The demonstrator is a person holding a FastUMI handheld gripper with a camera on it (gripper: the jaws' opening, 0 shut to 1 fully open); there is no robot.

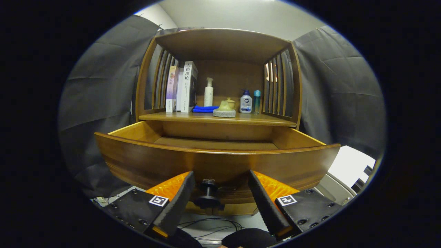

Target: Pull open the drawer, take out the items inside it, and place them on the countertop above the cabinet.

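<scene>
Dark grey cloth (100,86) hangs creased to the left and right of the wooden cabinet. Far above it, a pale wall (234,13). Near, low down, black cables (213,224) trail across a light floor (248,222).

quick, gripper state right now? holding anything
Gripper: open, holding nothing; fingers spread either side of the drawer knob, not pressing it.

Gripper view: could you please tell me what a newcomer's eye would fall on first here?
The wooden drawer pulled wide open, its visible inside bare, spans the scene just beyond the tongs. The tongs stand open with the dark knob between the fingers, neither touching it. Above, the countertop carries books, bottles and a blue cloth.
</scene>
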